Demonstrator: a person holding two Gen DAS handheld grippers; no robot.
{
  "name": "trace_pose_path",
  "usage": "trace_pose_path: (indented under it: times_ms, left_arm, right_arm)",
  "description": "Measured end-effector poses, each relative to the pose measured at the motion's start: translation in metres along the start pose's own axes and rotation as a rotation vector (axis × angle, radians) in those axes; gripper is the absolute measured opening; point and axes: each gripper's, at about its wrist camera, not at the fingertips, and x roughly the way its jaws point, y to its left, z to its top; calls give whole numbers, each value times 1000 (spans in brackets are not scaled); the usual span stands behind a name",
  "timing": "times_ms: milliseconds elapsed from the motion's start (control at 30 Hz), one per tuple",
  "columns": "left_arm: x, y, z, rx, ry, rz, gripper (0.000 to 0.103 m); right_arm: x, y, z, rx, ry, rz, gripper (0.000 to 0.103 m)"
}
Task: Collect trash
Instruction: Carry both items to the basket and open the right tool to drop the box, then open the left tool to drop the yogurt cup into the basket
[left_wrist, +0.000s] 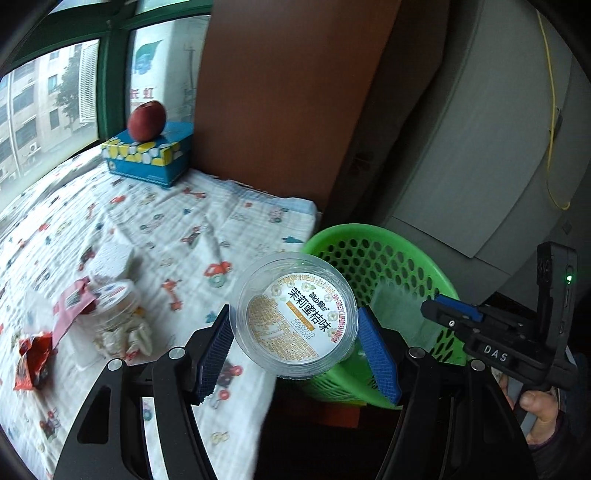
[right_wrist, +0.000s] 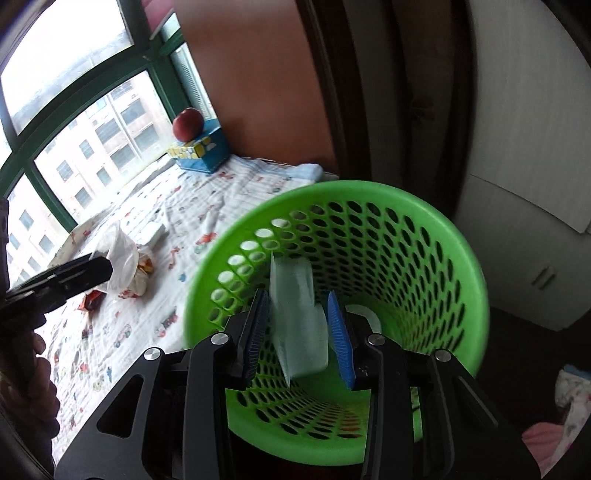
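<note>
Carrying a light, stiff, slippery clear plastic cup (left_wrist: 295, 314) beside the green basket (left_wrist: 406, 258), left tool (left_wrist: 295, 354) clamping its sidewalls; right tool (right_wrist: 297, 338) loosely bracketing a pale wrapper (right_wrist: 299, 325) over the basket.

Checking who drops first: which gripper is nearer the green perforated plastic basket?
Right. The right gripper is above the green basket's mouth; the left gripper sits beside its rim, over the bed edge.

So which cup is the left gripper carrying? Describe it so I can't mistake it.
Start from the green perforated plastic basket beside the printed cloth. The clear round plastic cup sits between the left gripper's blue pads. Unlike the cup lying among wrappers, its white label faces you.
</note>
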Motion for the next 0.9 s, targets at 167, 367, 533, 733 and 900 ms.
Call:
trace_pose_path:
  times_ms: [167,367,533,733,900]
  left_arm:
    - [10,-15,3,25,15,-12,65]
    - [24,-30,4,41,46,-26,65]
    - [36,-43,3,56,70,-39,65]
    - [44,-52,1,61,90,-56,66]
    - [45,-54,-1,47,89,-93,73]
  right_arm:
    - [-5,-13,-2,20,-9,-18,45]
    - [-20,-20,-4,18,-38,-41,50]
    - [-31,-21,-7,3,-73,-67,61]
    - [-36,-26,-9,11,-85,-72,62]
    - [-42,-28,-12,22,-97,-70,66]
